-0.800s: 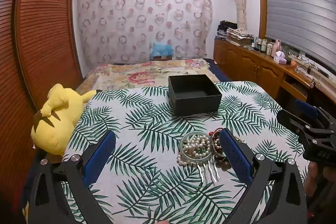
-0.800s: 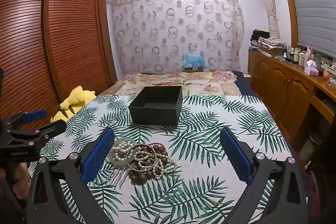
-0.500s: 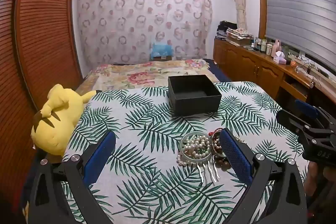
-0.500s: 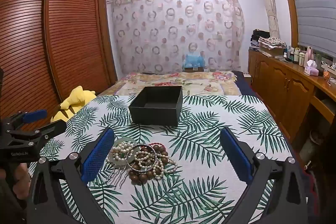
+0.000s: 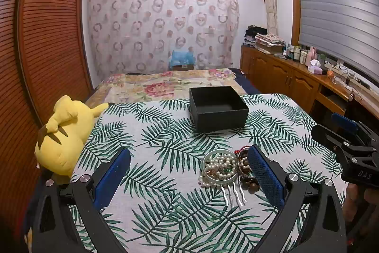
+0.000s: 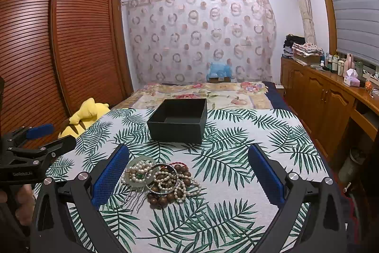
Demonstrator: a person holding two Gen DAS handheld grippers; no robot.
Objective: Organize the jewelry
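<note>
A pile of jewelry [image 6: 161, 179] lies on the palm-leaf tablecloth: pearl strands, a pale bangle, a metal bangle, brown wooden beads and a silver hair comb. It also shows in the left wrist view [image 5: 225, 168]. An open, empty black box [image 6: 178, 120] stands behind it, also seen in the left wrist view [image 5: 218, 108]. My left gripper [image 5: 189, 179] is open, with the pile by its right finger. My right gripper [image 6: 188, 178] is open, with the pile just inside its left finger. Both are empty.
A yellow plush toy [image 5: 64, 136] lies at the table's left edge. A bed with a floral cover [image 6: 201, 94] lies beyond the table. Wooden cabinets [image 6: 331, 98] with bottles run along the right wall, and a slatted wardrobe [image 6: 59, 51] stands at the left.
</note>
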